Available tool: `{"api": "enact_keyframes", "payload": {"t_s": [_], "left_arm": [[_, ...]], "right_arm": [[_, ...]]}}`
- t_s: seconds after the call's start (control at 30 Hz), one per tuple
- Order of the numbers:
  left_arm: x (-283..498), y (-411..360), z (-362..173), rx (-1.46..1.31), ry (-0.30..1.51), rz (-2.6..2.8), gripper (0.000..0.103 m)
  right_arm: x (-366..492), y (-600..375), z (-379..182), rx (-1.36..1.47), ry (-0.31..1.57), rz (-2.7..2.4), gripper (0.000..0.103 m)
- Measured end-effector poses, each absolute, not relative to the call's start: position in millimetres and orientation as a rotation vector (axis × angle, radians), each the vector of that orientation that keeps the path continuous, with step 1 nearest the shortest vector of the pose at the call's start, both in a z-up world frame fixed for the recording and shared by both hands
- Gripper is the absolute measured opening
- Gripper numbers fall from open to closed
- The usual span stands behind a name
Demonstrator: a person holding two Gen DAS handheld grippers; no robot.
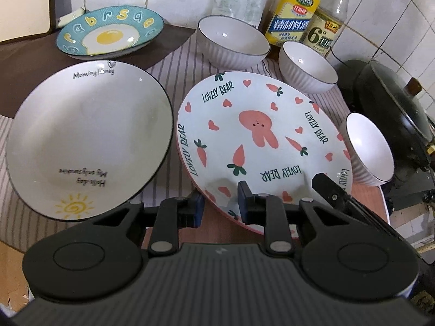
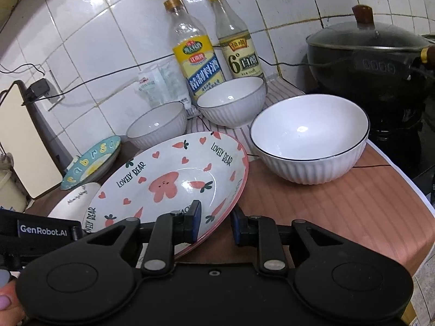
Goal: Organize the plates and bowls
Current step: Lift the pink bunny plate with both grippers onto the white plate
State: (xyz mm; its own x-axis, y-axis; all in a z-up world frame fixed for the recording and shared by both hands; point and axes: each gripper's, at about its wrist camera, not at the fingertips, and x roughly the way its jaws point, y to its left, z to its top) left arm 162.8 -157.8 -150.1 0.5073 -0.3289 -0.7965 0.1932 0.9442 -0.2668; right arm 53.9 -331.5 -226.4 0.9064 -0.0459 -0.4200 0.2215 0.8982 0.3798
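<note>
The pink-rimmed "Lovely Bear" plate (image 1: 261, 135) (image 2: 174, 179) is held tilted by its near rim between both grippers. My left gripper (image 1: 220, 206) is shut on the rim's near left part. My right gripper (image 2: 216, 224) is shut on the near right part and also appears as a black finger (image 1: 326, 187) on the plate's right edge. Left of it sits a white plate with a sun (image 1: 89, 141) (image 2: 76, 198). Behind that is a blue fried-egg plate (image 1: 108, 32) (image 2: 92, 160). Three white ribbed bowls stand around: one far (image 1: 232, 43) (image 2: 157, 127), one middle (image 1: 307, 66) (image 2: 231, 100), one close right (image 1: 369, 149) (image 2: 310, 138).
Two yellow-capped bottles (image 2: 195, 57) stand against the tiled wall behind the bowls. A black lidded pot (image 2: 369, 54) (image 1: 394, 103) sits on the stove at right. A pale cutting board (image 2: 24, 141) leans at far left. A striped cloth (image 1: 174, 76) and a brown mat (image 2: 339, 206) cover the counter.
</note>
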Motion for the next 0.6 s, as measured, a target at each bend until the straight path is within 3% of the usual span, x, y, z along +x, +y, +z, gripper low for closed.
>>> {"api": "enact_keyframes", "payload": {"t_s": [0.6], "left_arm": [[143, -79, -96, -0.160, 0.931, -0.277, 0.024]], "right_arm": [[43, -263, -179, 0.404, 0.389, -0.064, 0.028]]}}
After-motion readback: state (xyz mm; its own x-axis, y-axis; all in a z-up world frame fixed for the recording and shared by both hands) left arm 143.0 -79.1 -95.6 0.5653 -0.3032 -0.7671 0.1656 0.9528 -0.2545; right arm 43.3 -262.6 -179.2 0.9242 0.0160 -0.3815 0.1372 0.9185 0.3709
